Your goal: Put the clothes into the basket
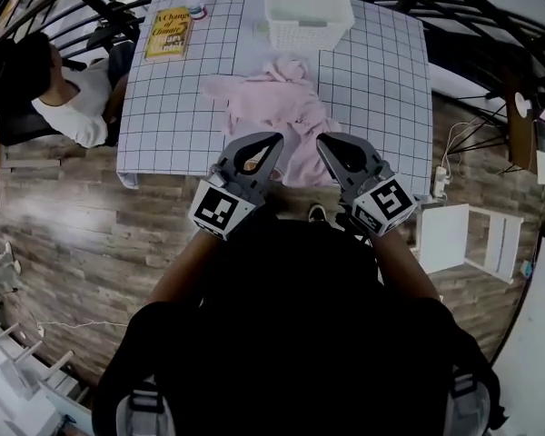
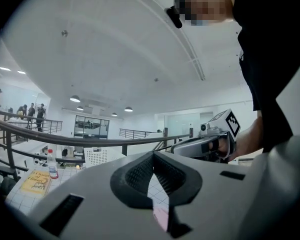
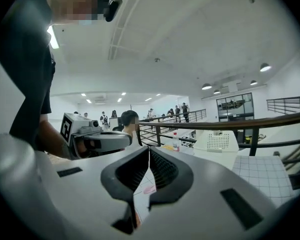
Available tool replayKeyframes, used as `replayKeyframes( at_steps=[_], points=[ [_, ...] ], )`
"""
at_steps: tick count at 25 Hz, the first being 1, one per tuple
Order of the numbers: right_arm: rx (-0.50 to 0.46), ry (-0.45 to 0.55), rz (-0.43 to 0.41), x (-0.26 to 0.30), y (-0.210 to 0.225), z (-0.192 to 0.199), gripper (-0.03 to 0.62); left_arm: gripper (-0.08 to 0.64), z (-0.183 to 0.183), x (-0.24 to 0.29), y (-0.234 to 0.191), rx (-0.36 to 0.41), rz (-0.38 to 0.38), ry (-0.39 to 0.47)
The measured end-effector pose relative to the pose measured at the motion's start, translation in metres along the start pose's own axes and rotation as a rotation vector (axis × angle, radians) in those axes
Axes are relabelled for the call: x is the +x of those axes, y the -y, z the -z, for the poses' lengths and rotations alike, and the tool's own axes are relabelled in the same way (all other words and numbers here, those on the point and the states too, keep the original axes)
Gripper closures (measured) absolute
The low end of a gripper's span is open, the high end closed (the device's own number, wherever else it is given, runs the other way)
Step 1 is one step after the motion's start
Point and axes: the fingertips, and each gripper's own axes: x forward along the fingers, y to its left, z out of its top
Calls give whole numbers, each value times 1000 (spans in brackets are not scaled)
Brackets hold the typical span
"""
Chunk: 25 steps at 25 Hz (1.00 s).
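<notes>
Pink clothes (image 1: 282, 107) lie crumpled on the table (image 1: 381, 80), just nearer to me than the white basket (image 1: 309, 12). My left gripper (image 1: 274, 139) and right gripper (image 1: 321, 141) hover nearer still. Both have their jaws closed and empty, so I judge the grasp has not begun.

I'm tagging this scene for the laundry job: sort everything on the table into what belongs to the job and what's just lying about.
Belongs to the job:
pink garment
white basket

Just lying about:
yellow book
bottle
</notes>
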Motion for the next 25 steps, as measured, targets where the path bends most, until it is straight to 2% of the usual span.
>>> replayKeyframes(
  at_steps=[9, 16, 25],
  points=[
    [23, -73, 185, 40, 18, 18, 574, 557, 15, 1, -51, 18, 162, -30],
    [48, -173, 293, 44, 45, 48, 574, 557, 31, 14, -68, 5, 217, -31],
    [128, -383, 285, 59, 97, 123, 571, 557, 71, 52, -77, 25, 231, -21]
  ],
)
